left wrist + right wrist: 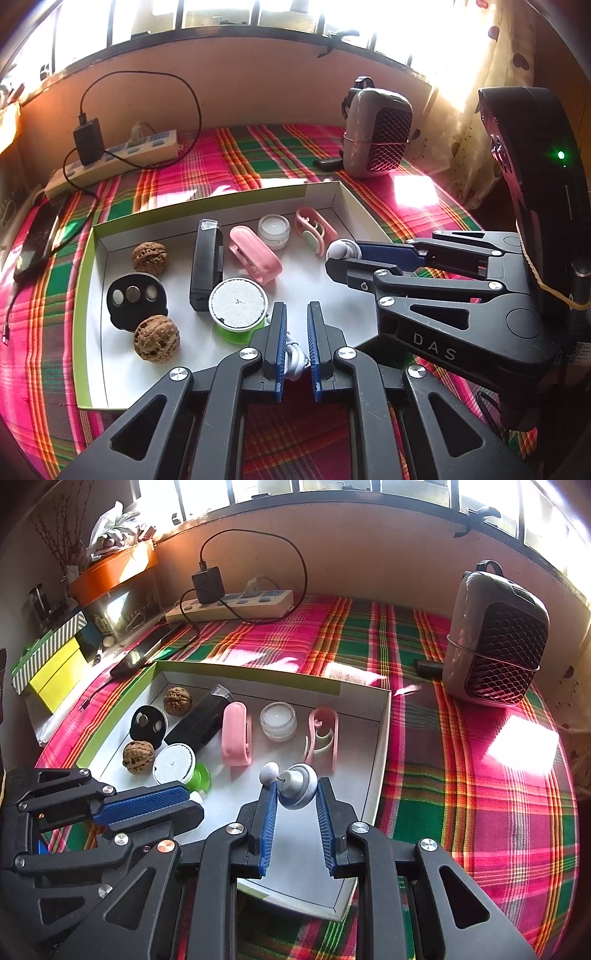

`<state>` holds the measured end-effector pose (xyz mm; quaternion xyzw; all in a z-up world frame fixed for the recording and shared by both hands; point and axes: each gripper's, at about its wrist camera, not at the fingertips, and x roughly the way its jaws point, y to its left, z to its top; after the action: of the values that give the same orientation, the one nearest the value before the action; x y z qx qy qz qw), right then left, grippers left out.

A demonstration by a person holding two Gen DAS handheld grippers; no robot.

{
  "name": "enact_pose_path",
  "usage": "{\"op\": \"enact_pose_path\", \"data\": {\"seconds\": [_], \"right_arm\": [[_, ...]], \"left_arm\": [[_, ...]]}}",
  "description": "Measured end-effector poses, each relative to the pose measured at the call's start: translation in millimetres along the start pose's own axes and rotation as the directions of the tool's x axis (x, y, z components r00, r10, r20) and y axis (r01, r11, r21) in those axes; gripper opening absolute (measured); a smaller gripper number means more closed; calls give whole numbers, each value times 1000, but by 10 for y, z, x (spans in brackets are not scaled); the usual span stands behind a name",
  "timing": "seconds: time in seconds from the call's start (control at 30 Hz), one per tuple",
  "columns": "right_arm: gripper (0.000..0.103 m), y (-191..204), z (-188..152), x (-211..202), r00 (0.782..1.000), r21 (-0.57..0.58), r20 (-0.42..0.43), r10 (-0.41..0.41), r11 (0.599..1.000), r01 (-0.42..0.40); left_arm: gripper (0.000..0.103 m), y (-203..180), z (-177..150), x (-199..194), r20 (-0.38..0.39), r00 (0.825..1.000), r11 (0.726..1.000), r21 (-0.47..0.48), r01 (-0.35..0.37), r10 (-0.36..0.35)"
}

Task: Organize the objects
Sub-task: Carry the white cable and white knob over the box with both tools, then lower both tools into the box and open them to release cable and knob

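A shallow white tray with a green rim (pixel 85 295) (pixel 382 738) lies on the plaid cloth. It holds two walnuts (pixel 157 339), a black disc with button cells (pixel 135 295), a black box (pixel 207 269), a pink clip (pixel 255 254), a small candle jar (pixel 274 230), a pink looped holder (pixel 316 229) and a white-topped green spool (pixel 238 304). My left gripper (pixel 296 307) (pixel 188 802) hangs over the tray's near part, shut on a white coiled cable (pixel 295 356). My right gripper (pixel 295 787) (pixel 338 260) is shut on a silver metal piece with a ball knob (pixel 297 792) above the tray's right side.
A power strip (pixel 122 155) with a black charger and looping cord lies at the back. A phone (pixel 40 236) rests left of the tray. A grey speaker-like device (pixel 495 638) stands back right. Boxes (pixel 51 664) are stacked far left. The window wall bounds the back.
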<state>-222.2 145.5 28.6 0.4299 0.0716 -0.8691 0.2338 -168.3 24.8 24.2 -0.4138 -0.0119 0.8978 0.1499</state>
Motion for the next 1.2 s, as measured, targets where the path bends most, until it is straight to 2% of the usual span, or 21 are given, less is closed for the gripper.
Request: {"op": "enact_pose_path", "data": {"seconds": [0.47,0.7,1.2], "right_arm": [[23,37,17,143,1000,-26,-27,-6,1000,6],[23,38,14,157,1000,-30,-31,-5,1000,4],[23,44,21,165,999,-33,-36,-6,999,5]], "left_arm": [[11,30,-9,-7,-1,1000,1000,-13,8,-8],[20,14,-21,28,-20,1000,1000,-7,8,-8],[24,33,-39,10,-23,1000,1000,-21,3,-3]]}}
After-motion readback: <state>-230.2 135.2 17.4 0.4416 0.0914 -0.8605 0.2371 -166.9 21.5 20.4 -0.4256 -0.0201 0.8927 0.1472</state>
